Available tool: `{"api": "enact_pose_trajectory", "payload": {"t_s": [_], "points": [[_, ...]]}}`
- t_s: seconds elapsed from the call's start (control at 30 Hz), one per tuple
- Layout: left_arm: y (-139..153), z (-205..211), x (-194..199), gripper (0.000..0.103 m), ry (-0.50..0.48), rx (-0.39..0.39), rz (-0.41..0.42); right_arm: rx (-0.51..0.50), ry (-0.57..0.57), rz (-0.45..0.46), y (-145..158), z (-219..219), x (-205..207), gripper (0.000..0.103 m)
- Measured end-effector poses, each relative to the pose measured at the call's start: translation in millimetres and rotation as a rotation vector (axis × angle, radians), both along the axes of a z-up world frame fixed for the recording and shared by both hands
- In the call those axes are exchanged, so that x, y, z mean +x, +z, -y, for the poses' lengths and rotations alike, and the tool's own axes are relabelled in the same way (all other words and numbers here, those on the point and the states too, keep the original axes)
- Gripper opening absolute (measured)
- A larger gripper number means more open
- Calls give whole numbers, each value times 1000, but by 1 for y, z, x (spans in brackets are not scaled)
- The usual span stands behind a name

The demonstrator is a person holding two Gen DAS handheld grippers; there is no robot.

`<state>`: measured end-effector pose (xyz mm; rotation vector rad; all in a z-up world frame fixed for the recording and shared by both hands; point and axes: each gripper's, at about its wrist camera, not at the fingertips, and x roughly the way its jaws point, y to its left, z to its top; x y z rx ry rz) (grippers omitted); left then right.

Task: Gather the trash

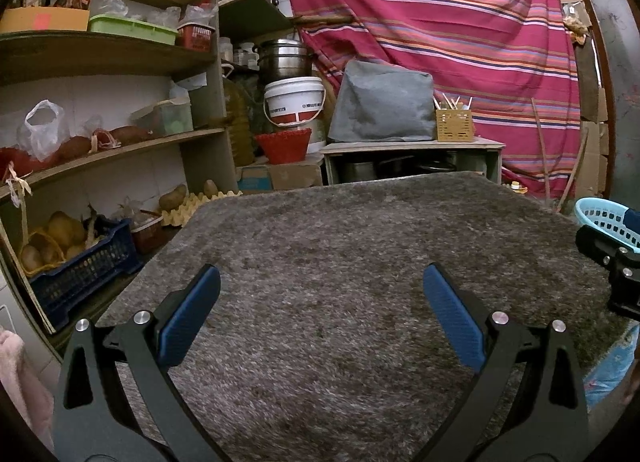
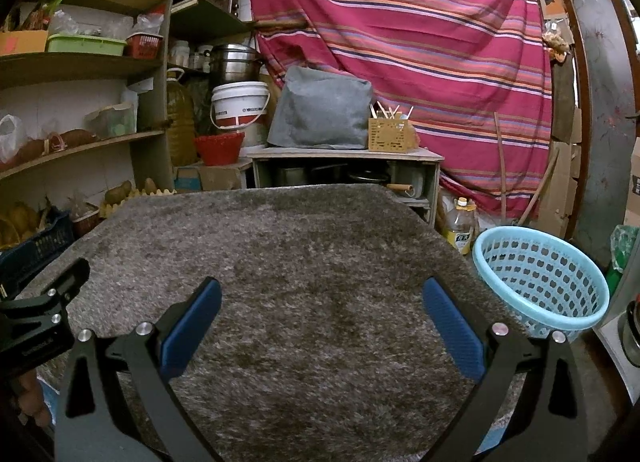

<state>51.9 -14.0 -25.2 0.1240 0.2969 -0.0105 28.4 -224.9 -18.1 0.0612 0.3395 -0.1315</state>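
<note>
My left gripper is open and empty, its blue pads held over a shaggy grey-brown rug that covers the table. My right gripper is also open and empty over the same rug. A light blue perforated plastic basket stands at the rug's right edge, just right of the right gripper; its rim shows at the far right of the left wrist view. I see no loose trash on the rug in either view.
Wooden shelves with potatoes, bags and crates stand at the left. Behind the table are a low cabinet, a white bucket, a red basket and a striped pink cloth. An oil bottle stands beyond the basket.
</note>
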Motion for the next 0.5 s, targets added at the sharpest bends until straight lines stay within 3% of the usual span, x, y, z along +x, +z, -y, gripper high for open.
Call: {"api": "enact_pose_trajectory", "payload": {"t_s": [0.5], "points": [[2,3,-3,98,12,-5,8,-4,-5,2,0,-2,1,99]]}}
